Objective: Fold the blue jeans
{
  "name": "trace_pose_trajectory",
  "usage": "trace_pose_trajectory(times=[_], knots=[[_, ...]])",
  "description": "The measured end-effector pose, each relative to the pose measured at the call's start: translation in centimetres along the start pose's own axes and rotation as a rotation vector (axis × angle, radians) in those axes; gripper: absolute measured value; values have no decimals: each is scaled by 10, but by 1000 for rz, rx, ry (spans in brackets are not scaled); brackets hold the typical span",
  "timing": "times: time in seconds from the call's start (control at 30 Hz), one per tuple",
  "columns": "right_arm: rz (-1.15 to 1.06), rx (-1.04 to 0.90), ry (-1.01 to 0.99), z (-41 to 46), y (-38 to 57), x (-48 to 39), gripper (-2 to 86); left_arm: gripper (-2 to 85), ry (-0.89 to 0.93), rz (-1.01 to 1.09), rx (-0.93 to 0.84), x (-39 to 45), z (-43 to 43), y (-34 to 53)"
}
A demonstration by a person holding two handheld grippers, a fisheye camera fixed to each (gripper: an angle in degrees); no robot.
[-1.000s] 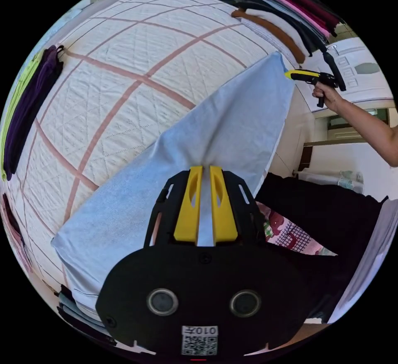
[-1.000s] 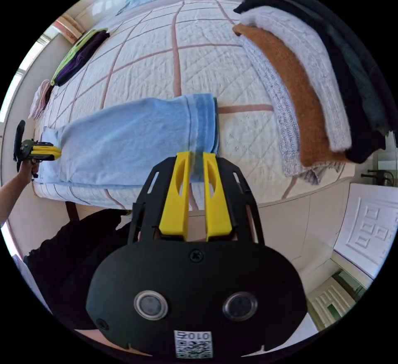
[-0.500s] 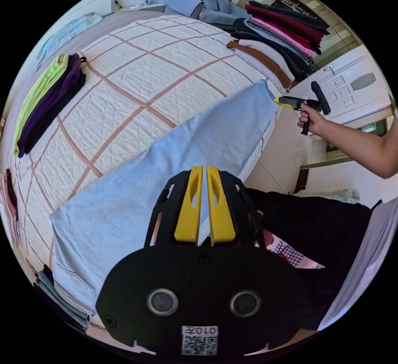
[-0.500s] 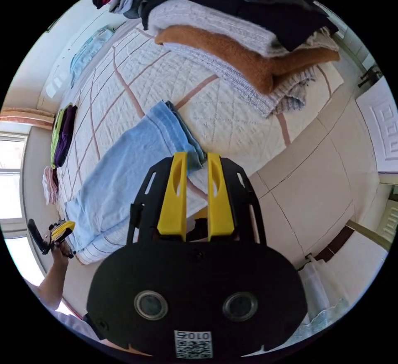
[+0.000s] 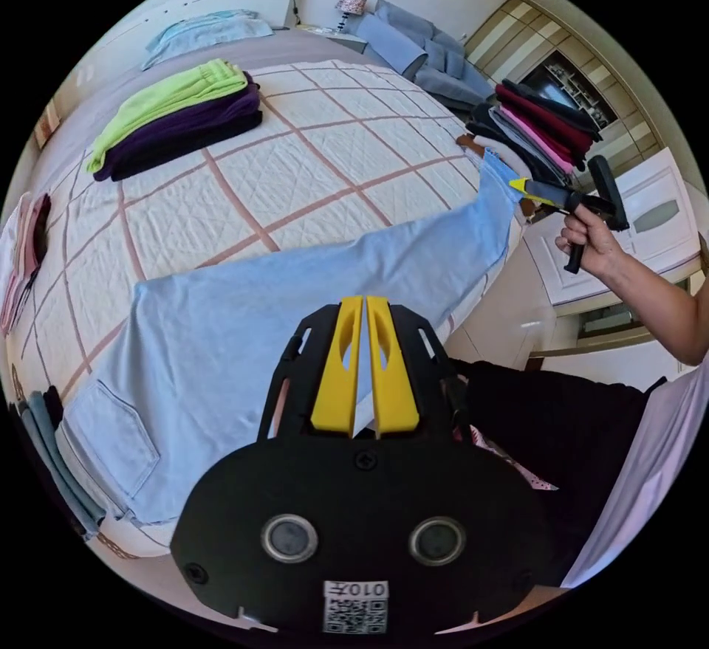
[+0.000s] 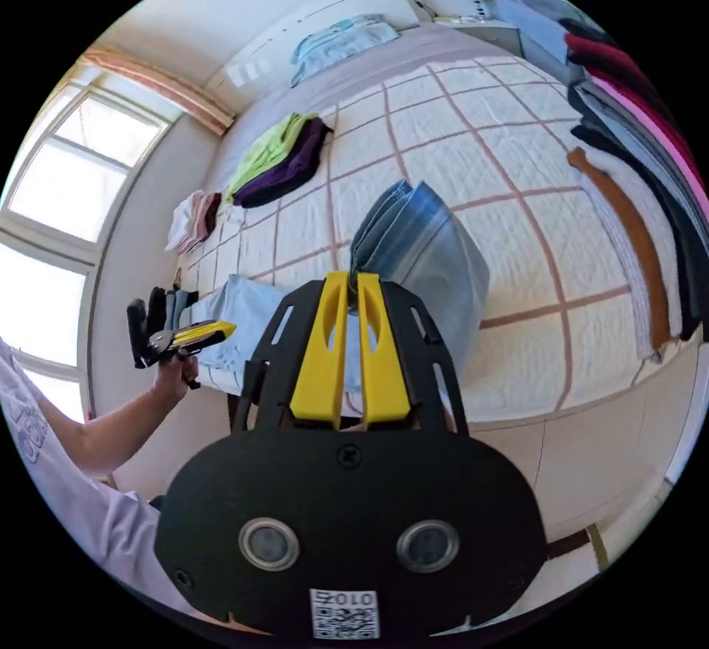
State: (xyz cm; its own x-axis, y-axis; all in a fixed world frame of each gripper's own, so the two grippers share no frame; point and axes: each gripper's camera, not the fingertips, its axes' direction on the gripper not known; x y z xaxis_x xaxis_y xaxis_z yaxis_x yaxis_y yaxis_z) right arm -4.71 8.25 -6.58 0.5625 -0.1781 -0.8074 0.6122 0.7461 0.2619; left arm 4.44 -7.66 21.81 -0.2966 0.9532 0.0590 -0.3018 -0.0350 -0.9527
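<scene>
In the left gripper view, the left gripper has its yellow jaws pinched together on the near edge of the blue jeans. The jeans lie lengthwise along the near edge of the quilted bed, waist and back pocket at one end. At the far end, the right gripper is clamped on the lifted leg hems. Beyond sit folded clothes.

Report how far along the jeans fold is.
Done: the blue jeans lie on the quilted bed with the legs stacked together lengthwise. In hand: the left gripper is clamped on the fabric near the waist end, and the right gripper pinches the hems, lifted off the bed. Left: bringing the hems over to the waist and any further crosswise folds.
</scene>
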Motion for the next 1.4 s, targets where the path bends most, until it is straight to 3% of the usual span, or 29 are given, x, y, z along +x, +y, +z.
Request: trace_pose_trajectory(times=[0.13, 0.2, 0.3, 0.4, 0.53, 0.7, 0.83, 0.9, 0.97, 1.13, 1.4], knots=[[-246, -77, -113, 69, -6, -103, 42, -1, -34, -158, 61, -55, -70, 38], [-342, -185, -118, 143, 2, -144, 43, -1, -48, -222, 75, -78, -98, 58], [-334, -369, -59, 231, 13, -162, 44, 0, -91, -305, 69, -108, -139, 89], [-333, -423, 26, 266, 18, -168, 45, 2, -115, -367, 74, -127, -177, 115], [-332, -424, -48, 266, 19, -161, 47, 12, -101, -470, 87, -146, -209, 144], [-544, -428, -81, 237, 25, -177, 36, 49, -98, -703, 131, -165, -230, 170], [-544, -455, 61, 245, 20, -159, 26, 83, -143, -1000, 251, -188, -255, 204], [-536, -573, 104, 273, 17, -137, 21, 94, -156, -1116, 344, -199, -265, 222], [-547, -524, 41, 276, 15, -125, 19, 104, -103, -1247, 451, -217, -270, 241], [-544, -584, 25, 266, 1, -126, 21, 112, -106, -1275, 508, -233, -274, 233], [-529, -500, 46, 229, -24, -124, 25, 80, -149, -1251, 470, -206, -281, 202]])
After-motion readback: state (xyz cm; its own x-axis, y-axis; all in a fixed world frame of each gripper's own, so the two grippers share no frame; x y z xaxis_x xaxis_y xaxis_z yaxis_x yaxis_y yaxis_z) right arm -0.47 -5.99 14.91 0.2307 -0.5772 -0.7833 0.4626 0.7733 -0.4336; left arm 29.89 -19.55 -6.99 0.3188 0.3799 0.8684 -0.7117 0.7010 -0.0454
